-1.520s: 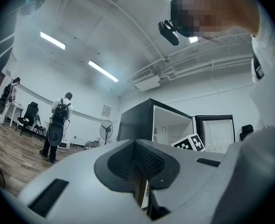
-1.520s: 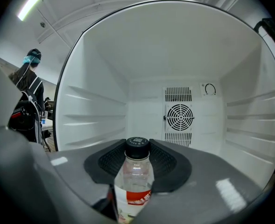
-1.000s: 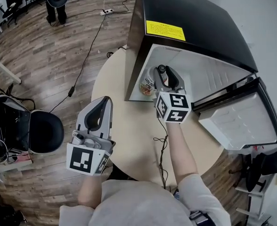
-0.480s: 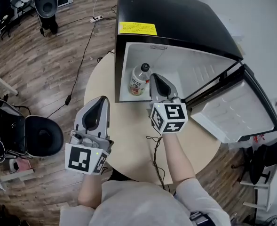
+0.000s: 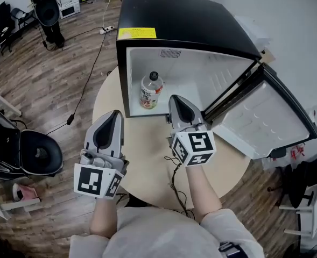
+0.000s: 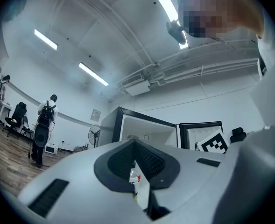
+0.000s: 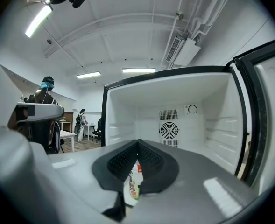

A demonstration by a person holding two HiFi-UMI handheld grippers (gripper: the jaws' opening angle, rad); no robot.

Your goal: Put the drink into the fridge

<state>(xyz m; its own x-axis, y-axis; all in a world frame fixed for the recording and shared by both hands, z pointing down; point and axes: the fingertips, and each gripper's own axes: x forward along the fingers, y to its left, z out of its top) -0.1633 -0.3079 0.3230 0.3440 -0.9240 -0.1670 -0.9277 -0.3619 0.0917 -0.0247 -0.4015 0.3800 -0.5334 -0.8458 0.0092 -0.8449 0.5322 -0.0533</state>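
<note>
The drink [image 5: 150,90] stands upright inside the open fridge [image 5: 190,20]. We hold our right gripper [image 5: 175,100] just before the fridge and our left gripper [image 5: 114,116] farther out, both with jaws pressed together, empty.

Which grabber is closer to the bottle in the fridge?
Right. The right gripper sits outside the open black fridge, near the clear drink bottle; the left gripper is farther back over the beige round table.

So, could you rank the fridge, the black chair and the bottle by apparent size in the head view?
Largest to smallest:
1. fridge
2. black chair
3. bottle
No two look alike; the gaps are plain.
</note>
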